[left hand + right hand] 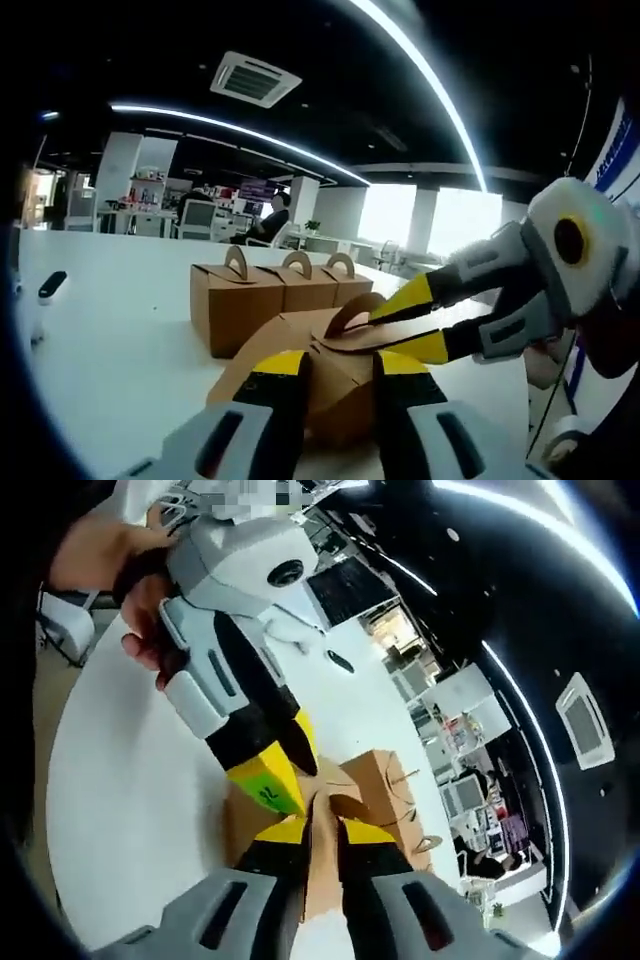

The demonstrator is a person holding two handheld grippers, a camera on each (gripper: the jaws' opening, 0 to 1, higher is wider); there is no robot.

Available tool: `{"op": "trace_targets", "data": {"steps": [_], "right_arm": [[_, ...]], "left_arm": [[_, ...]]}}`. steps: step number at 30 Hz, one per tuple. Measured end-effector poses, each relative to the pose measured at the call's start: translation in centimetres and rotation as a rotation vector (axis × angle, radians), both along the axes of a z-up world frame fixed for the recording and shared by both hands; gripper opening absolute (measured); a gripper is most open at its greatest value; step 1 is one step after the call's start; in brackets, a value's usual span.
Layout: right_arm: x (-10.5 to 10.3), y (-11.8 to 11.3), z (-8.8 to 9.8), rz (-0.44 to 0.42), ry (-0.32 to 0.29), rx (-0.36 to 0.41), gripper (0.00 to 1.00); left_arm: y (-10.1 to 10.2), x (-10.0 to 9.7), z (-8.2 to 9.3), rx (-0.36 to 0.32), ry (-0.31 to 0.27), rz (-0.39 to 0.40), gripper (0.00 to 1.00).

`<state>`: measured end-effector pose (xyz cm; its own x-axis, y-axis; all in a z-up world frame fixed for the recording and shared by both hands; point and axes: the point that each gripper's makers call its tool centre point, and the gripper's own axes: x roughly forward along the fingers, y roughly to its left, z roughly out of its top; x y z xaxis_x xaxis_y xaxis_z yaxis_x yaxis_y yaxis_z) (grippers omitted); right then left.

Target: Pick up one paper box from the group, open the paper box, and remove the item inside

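Paper box held between both grippers above the white table, its body tilting and its arched handle flap lying near flat on top. Left gripper, rising from the bottom of the left gripper view, is clamping the box's near corner: its two yellow-tipped jaws are standing a little apart with the brown card pressed between them. Right gripper is reaching in from the right of that view, pointing toward the box, its jaws nearly closed on the edge of the handle flap. In the right gripper view, the right gripper is showing the same grasp from behind, a thin brown edge of the paper box pinched in the narrow gap between its jaws. Left gripper is coming down from the upper left of this view, slanting toward the box with a yellow tip touching the card; a person's hand is wrapping around its grey body. Three more boxes are standing upright in a row on the table just behind the held one, handles up. A person is sitting at a desk far behind, in the office background
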<state>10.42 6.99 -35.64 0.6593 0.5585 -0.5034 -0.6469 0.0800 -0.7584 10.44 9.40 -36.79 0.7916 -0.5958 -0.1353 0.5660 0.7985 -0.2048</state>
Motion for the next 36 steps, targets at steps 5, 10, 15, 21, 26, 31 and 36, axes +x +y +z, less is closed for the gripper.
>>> {"op": "trace_targets", "data": {"steps": [5, 10, 15, 21, 26, 31, 36], "right_arm": [[0.1, 0.4, -0.4, 0.034, 0.008, -0.102, 0.11], [-0.1, 0.4, -0.5, 0.042, 0.028, -0.148, 0.11], [-0.1, 0.7, -1.0, 0.061, -0.011, -0.224, 0.08], [-0.2, 0.7, -1.2, 0.054, -0.041, -0.260, 0.05], [0.1, 0.6, -1.2, 0.007, -0.035, -0.243, 0.05], [0.2, 0.5, -1.1, -0.035, 0.004, -0.201, 0.04], [0.2, 0.5, -1.1, -0.059, 0.004, -0.159, 0.02]], "left_arm": [[0.1, 0.0, 0.0, 0.001, 0.000, -0.002, 0.28], [0.3, 0.1, 0.0, 0.002, -0.001, -0.002, 0.28], [0.5, 0.2, -0.1, 0.007, -0.001, 0.003, 0.28], [0.5, 0.1, -0.1, 0.012, -0.002, 0.001, 0.27], [0.2, -0.1, 0.0, 0.012, -0.004, 0.004, 0.27], [0.1, -0.2, 0.1, 0.011, -0.004, 0.005, 0.26], [0.1, -0.3, 0.1, 0.004, -0.006, 0.008, 0.26]]}}
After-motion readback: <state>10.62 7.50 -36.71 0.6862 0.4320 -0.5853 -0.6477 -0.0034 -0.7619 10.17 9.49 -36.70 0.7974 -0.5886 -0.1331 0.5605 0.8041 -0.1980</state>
